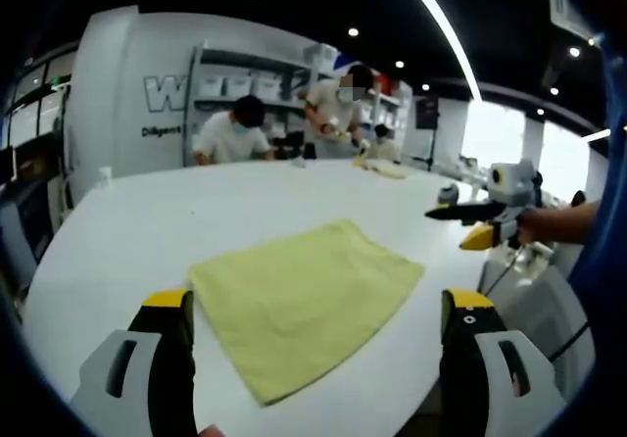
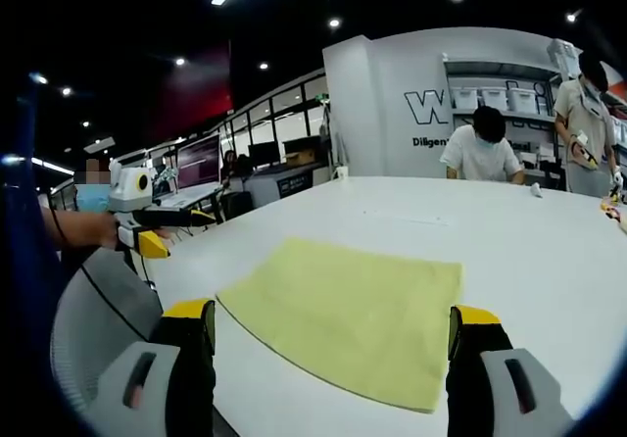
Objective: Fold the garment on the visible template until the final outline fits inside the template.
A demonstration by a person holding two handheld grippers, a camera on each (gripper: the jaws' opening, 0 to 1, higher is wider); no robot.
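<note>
yellow cloth [image 1: 306, 300] lies flat on my white table [image 1: 147, 231], edges free; left gripper [image 1: 318, 334] and right gripper [image 2: 333, 344] both spread, holding nothing.

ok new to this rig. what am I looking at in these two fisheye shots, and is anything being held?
No robot here: a person holds a two-jaw gripper in each hand, and a fisheye camera rides on each one, looking forward along its jaws. The grey, yellow-tipped prongs rising from the bottom of each picture are that camera's own gripper: the left gripper in the left gripper view, the right gripper in the right gripper view. Both stand wide open and hold nothing. Each also appears at the edge of the other's picture. On the large white round-edged table lies a flat pale yellow-green cloth, which is the garment to be folded. I cannot make out a template outline. Other people work at the table's far side.
</note>
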